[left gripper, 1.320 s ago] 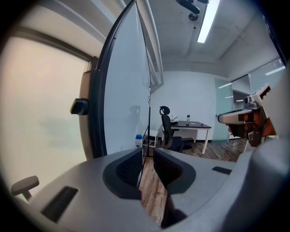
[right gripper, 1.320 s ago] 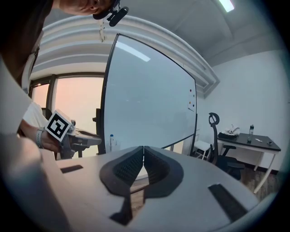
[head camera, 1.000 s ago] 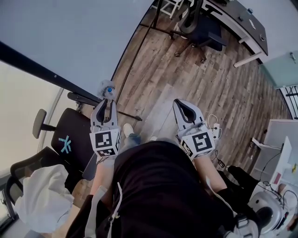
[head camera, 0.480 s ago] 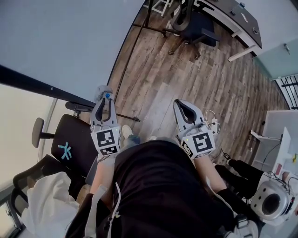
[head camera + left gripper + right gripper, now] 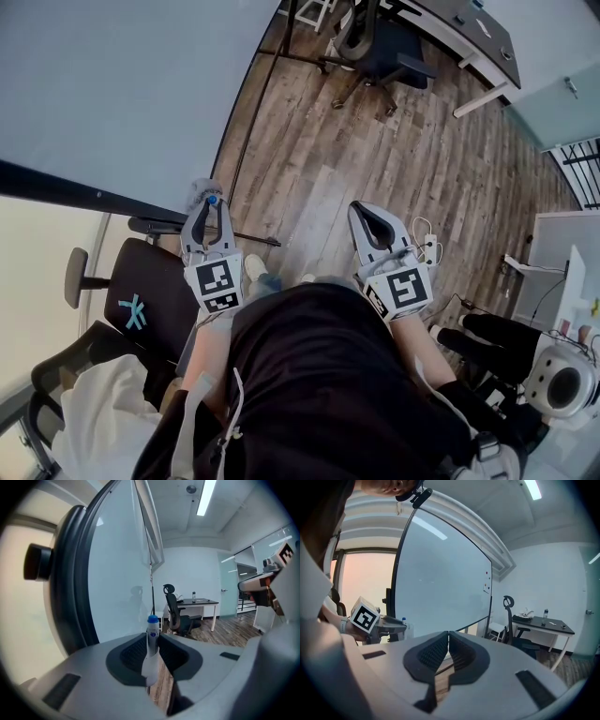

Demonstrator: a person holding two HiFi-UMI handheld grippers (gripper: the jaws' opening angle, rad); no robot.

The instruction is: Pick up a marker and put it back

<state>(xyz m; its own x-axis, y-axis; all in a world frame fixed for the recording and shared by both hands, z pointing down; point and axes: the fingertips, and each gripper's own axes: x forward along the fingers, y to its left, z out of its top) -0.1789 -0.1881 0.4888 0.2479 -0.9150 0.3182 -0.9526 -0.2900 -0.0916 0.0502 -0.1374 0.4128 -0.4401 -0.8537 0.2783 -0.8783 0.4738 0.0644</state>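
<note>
Marker in L gripper nr whiteboard, wood floor.

Head view: from above, steeply down onto the left gripper, right gripper and floor. Gripper views: each close behind its own jaws, facing forward beside the whiteboard; both share the far desk and chair.

The marker has a pale, whitish barrel and a blue cap. It stands upright at the lower centre of the left gripper view, pinched between the jaws of the left hand-held gripper, with its capped end poking out past their tips.
</note>
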